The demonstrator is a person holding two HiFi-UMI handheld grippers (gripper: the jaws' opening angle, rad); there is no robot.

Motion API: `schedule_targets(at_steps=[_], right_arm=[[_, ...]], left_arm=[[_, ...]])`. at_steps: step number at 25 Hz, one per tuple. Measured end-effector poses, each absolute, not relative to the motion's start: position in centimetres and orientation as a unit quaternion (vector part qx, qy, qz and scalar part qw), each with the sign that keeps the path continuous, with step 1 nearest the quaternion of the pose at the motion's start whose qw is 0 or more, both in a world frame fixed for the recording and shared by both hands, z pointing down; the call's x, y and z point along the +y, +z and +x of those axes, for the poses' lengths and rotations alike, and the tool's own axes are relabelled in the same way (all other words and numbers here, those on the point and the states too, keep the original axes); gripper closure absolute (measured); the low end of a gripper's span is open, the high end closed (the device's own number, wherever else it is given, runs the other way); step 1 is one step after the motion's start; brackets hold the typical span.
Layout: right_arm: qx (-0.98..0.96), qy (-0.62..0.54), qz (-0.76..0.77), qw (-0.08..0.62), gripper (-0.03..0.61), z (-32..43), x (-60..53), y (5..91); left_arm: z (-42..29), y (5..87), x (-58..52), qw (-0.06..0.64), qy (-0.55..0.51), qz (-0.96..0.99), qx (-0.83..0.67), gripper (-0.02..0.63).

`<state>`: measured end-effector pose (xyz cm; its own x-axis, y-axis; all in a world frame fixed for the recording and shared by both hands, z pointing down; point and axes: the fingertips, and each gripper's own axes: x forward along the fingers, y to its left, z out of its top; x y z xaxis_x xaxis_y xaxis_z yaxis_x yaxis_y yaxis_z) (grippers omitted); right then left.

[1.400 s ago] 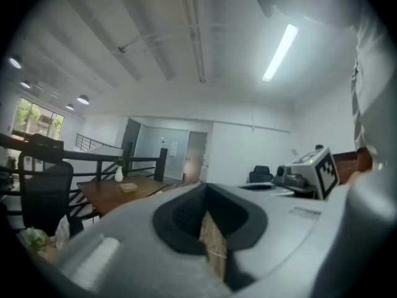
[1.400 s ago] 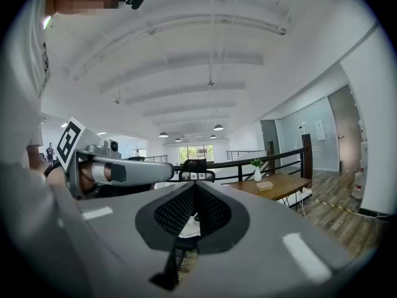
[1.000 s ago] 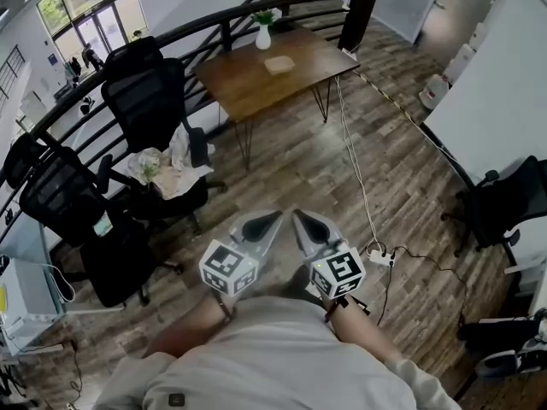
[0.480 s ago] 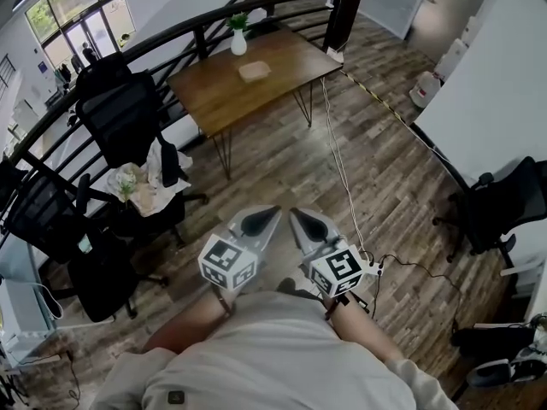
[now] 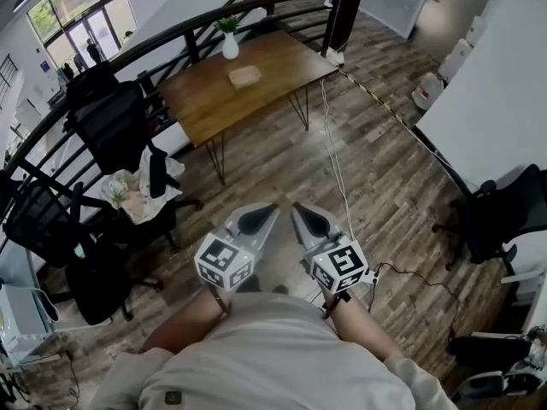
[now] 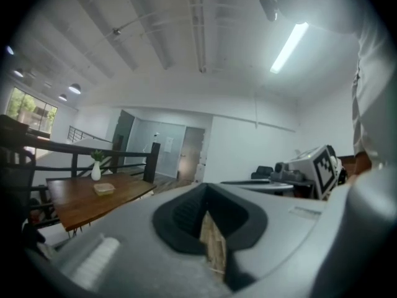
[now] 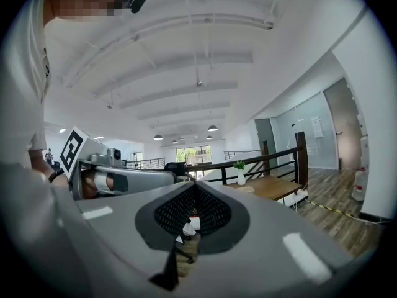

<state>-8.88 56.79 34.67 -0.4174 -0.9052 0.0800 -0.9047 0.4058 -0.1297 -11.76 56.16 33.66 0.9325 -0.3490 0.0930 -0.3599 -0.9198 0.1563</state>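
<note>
Left tool (image 5: 270,208): clenched, jaw tips together, nothing between them; the left gripper view confirms this (image 6: 205,197). Right tool (image 5: 299,208): clenched likewise, empty (image 7: 195,185). Both tools are held side by side, close to the person's torso, tips pointing far and nearly touching. Each carries a marker cube (image 5: 224,261) bearing black-and-white square patterns.

The power strip (image 5: 373,273) lies on the wooden floor (image 5: 385,169), just right of the right tool and apart from it. A cable (image 5: 338,178) runs from it toward the far worktop (image 5: 265,88). On the worktop stand a white vase (image 5: 230,48) and a shallow container (image 5: 244,77). Black chairs (image 5: 111,126) stand at left.
</note>
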Motion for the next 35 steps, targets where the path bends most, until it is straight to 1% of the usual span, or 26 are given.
schedule_targets(at_steps=[7,13,18,25,35], right_arm=[[0.836,-0.085,-0.543,-0.001,0.572,-7.7,52.7,35.8],[0.831,-0.09,-0.548,-0.001,0.572,-7.8,46.6,36.4],[0.835,-0.084,-0.543,-0.01,0.572,-9.5,39.9,36.8],[0.829,-0.074,-0.554,-0.011,0.572,-12.3,29.8,35.1],[0.828,-0.078,-0.555,-0.01,0.572,-15.7,21.8,34.7]], left_arm=[[-10.2,34.8,51.6,0.098,0.033,0.979,-0.175,0.611],[-10.5,35.3,45.4,0.105,0.031,0.979,-0.17,0.611],[-11.7,35.9,38.4,0.115,0.027,0.979,-0.168,0.611],[-14.5,34.1,28.4,0.093,0.021,0.983,-0.155,0.611],[-18.5,33.6,20.4,0.086,0.023,0.983,-0.157,0.611]])
